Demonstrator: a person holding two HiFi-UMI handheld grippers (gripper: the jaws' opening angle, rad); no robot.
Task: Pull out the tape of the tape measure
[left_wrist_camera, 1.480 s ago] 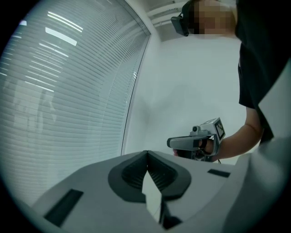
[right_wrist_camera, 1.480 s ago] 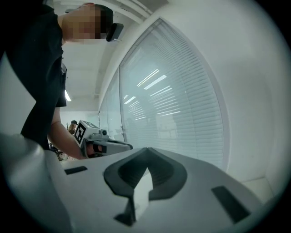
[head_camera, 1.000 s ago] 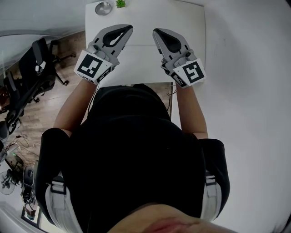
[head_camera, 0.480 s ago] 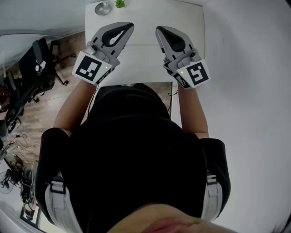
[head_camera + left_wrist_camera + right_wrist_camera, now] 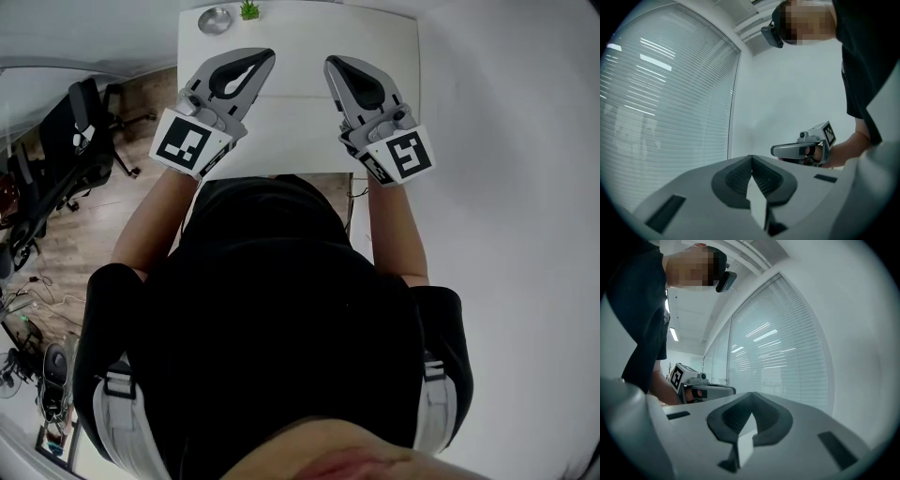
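Grey left hand-held gripper point(image 5: 266, 55) and right hand-held gripper point(image 5: 330, 63) hover clenched over white table point(image 5: 300, 36).

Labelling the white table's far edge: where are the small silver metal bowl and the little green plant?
Small silver metal bowl point(image 5: 215, 18), head view, its inner middle.
Little green plant point(image 5: 248, 8), head view, its leaves.

White table point(image 5: 300, 42), black chairs point(image 5: 80, 141) stand on wood floor point(image 5: 89, 234).

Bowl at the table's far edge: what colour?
Bowl is silvery grey; head view shows it best.
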